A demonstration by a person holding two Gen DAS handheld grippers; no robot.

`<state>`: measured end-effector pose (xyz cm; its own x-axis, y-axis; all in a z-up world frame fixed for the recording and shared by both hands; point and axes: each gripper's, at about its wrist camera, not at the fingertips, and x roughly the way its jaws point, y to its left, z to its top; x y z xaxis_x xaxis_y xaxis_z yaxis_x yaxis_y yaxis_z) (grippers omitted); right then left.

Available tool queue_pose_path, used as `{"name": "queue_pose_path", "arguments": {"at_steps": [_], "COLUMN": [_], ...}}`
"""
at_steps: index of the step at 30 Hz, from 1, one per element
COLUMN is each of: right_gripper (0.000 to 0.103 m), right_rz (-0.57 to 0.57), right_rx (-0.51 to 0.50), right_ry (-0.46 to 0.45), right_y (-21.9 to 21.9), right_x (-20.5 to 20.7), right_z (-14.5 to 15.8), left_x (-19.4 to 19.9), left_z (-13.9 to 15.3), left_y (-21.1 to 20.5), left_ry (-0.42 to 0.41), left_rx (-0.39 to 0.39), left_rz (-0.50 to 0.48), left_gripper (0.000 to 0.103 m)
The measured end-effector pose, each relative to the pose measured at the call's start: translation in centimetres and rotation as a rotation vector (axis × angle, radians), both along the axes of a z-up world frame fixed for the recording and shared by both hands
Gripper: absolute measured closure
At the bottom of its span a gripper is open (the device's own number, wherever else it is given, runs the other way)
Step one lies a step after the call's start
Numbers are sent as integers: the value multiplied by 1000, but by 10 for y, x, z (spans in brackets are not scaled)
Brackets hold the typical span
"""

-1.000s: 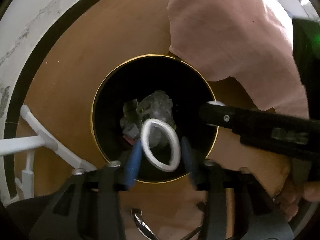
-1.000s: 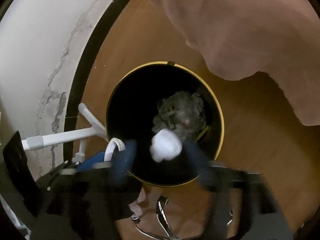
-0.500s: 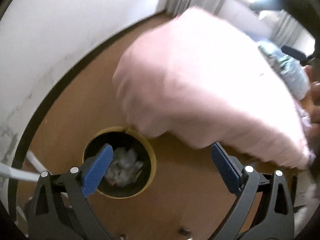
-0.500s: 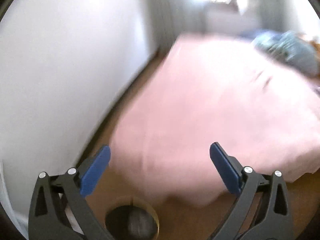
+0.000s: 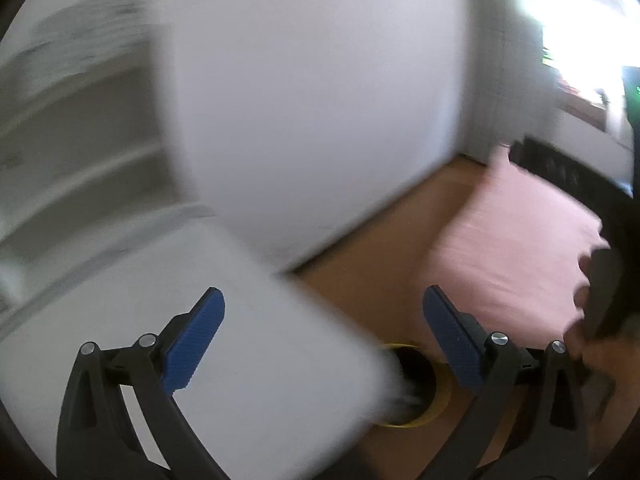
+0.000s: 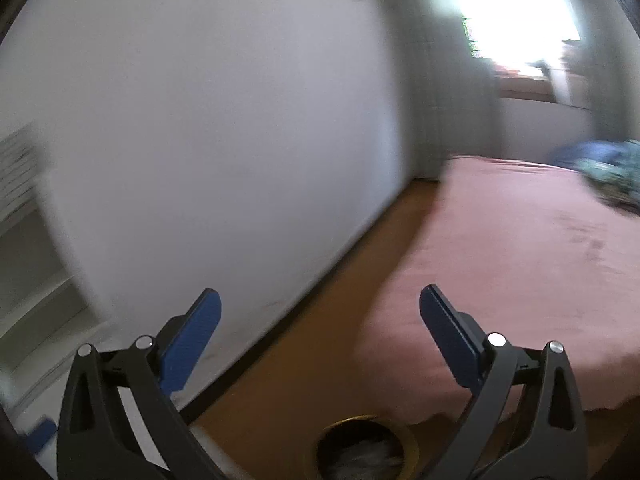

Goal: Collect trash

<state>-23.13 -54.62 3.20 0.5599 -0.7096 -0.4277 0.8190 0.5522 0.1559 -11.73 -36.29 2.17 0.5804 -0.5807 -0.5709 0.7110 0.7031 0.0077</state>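
The round black bin with a gold rim (image 6: pixel 366 446) stands on the wooden floor far below, pale crumpled trash (image 6: pixel 366 460) lying inside. In the left wrist view the same bin (image 5: pixel 420 392) is partly hidden behind a white tabletop. My left gripper (image 5: pixel 322 324) is wide open, nothing between its blue pads. My right gripper (image 6: pixel 320 324) is open too and holds nothing. Both hang high above the bin, and both views are blurred by motion.
A white desk top (image 5: pixel 200 340) fills the lower left, with white shelves (image 5: pixel 60 132) behind it. A white wall (image 6: pixel 220 140) runs along the floor. A bed with a pink cover (image 6: pixel 520 280) and a blue cloth (image 6: pixel 600 172) lies on the right. A hand (image 5: pixel 592 312) shows at the right edge.
Both grippers released their trash, a white ring and a white wad, over the bin and opened wide. Both then rose and tilted up, so the bin shrank to the bottom edge.
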Motion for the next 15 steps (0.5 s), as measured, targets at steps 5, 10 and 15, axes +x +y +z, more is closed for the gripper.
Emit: {"name": "queue_pose_path", "arguments": {"at_steps": [5,10,15], "right_gripper": [7,7,7], "right_rz": [423,674,760], "right_rx": [32,-16,-47], "right_ry": [80,95,125], "right_y": [126,233,288], "right_x": [120,179,202], "right_z": [-25,-43,-58], "left_x": [51,88,105], "left_z": [0,-16,-20], "left_y": [114,222,301], "left_ry": [-88,-109,-89], "left_rx": [53,82,60], "left_rz": [336,614,764], "left_gripper": [7,7,7]}}
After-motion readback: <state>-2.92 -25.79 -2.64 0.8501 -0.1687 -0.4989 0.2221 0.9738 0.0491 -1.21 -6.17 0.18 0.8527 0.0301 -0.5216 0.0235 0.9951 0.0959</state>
